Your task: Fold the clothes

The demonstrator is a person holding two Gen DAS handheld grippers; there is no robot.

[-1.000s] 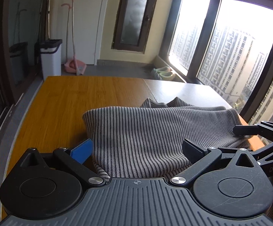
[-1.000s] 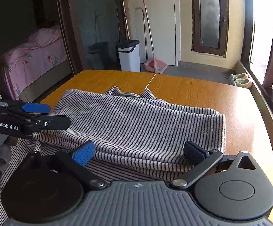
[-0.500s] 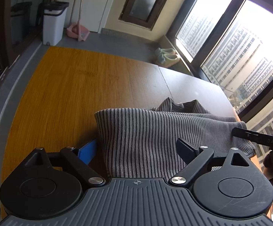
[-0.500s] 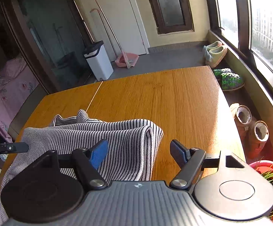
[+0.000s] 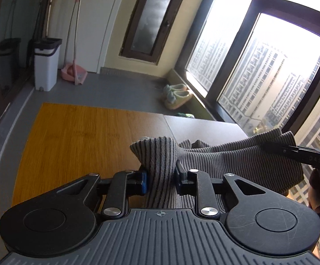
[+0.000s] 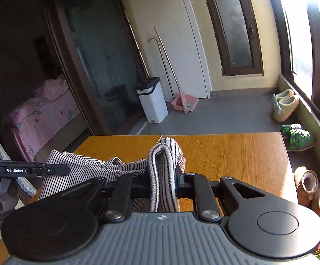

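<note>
Both grippers, wide open over the flat striped garment a second ago, have since closed on it and lifted its near edge off the table. On the left gripper (image 5: 161,180) the jaws stand clamped on a bunched corner of the striped garment (image 5: 215,154), which pokes up between the pads. On the right gripper (image 6: 163,182) the jaws are closing, with a folded corner of the same cloth pressed between them. Between the two grips the garment hangs in a loose band above the near edge of the wooden table (image 5: 76,137), its far folds draped toward the tabletop. Each gripper shows in the other's view, at the far end of the cloth. Beyond the table stand a white bin (image 6: 152,99), a pink dustpan (image 6: 184,102) and slippers (image 6: 284,105) by the window.
</note>
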